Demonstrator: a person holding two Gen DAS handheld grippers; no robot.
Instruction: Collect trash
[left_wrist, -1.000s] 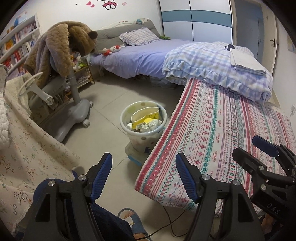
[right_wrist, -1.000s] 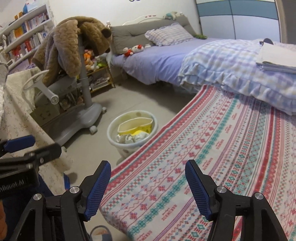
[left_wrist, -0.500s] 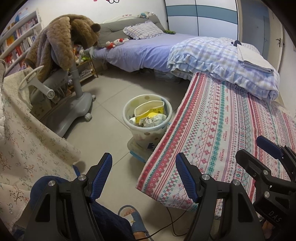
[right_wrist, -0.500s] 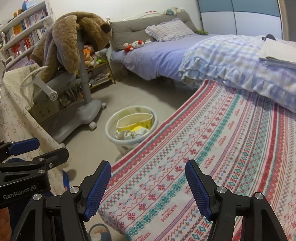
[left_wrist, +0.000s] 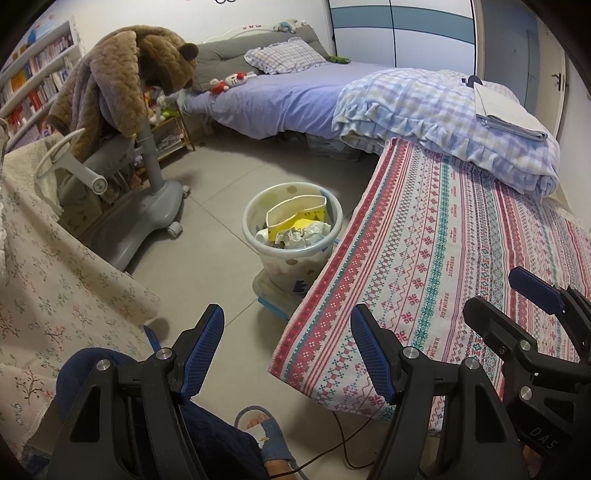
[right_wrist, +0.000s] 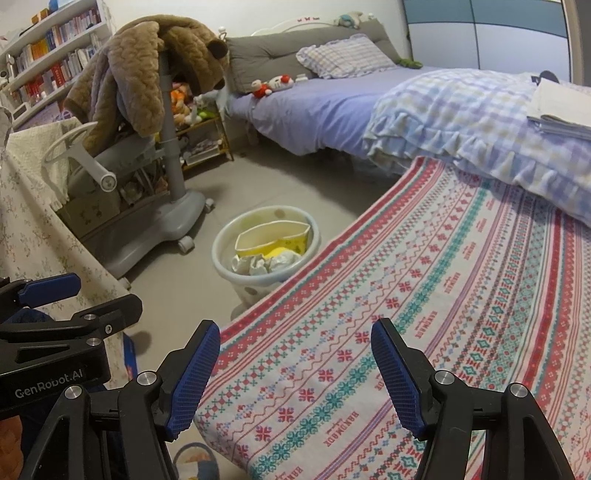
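Both sets of fingers are standing wide, holding nothing: left gripper (left_wrist: 286, 349), right gripper (right_wrist: 295, 363). We are tilting downward; the trash bin (left_wrist: 291, 227) is sitting higher in view, against the patterned bedspread's (left_wrist: 461, 258) left edge, already holding crumpled paper (left_wrist: 303, 234). Approach continuing.

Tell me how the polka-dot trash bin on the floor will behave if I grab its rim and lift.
The trash bin looks like thin plastic, so the rim may flex under the jaws. Its load appears light: crumpled paper and a yellow carton. The carton stands taller than the rim, so it could spill out if the bin tilts.
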